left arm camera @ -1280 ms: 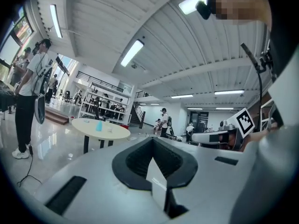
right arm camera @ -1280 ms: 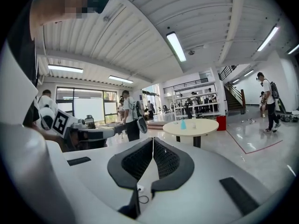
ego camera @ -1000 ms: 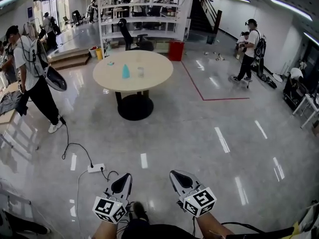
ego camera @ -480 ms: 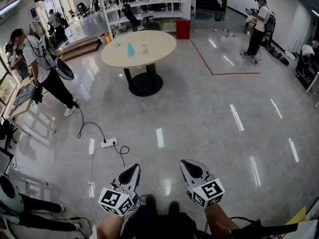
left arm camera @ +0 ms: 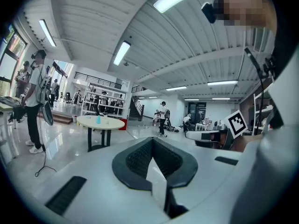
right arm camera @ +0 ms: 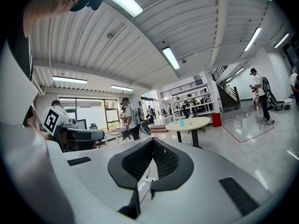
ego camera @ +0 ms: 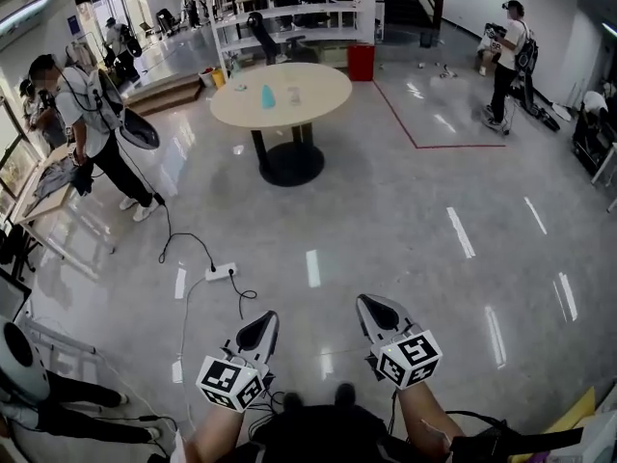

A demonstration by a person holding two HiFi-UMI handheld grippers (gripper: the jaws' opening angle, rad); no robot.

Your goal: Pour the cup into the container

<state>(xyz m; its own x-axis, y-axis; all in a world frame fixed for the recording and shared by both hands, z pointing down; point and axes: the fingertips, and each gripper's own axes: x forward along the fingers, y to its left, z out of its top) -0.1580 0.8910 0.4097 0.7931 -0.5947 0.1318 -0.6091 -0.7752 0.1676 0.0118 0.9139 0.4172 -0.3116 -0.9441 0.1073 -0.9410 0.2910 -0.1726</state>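
Far ahead stands a round beige table (ego camera: 281,95) on a black pedestal. On it are a blue cup (ego camera: 267,96) and, just to its right, a small clear container (ego camera: 293,95). Both grippers are held low near the person's body, far from the table. My left gripper (ego camera: 262,324) is shut with nothing in it, and my right gripper (ego camera: 376,312) is shut and empty too. The left gripper view shows the table (left arm camera: 100,122) small at the left, past the closed jaws. In the right gripper view the table (right arm camera: 189,123) sits at the right.
A white power strip (ego camera: 220,272) with a black cable lies on the glossy floor between me and the table. A person with a backpack (ego camera: 92,128) stands at the left by a low bench (ego camera: 39,196). Another person (ego camera: 508,56) stands far right. Shelves (ego camera: 289,13) and a red bin (ego camera: 362,62) are behind the table.
The head view has shifted: the table and the power strip now sit further right and higher in the picture. Both grippers stay shut, low and side by side.
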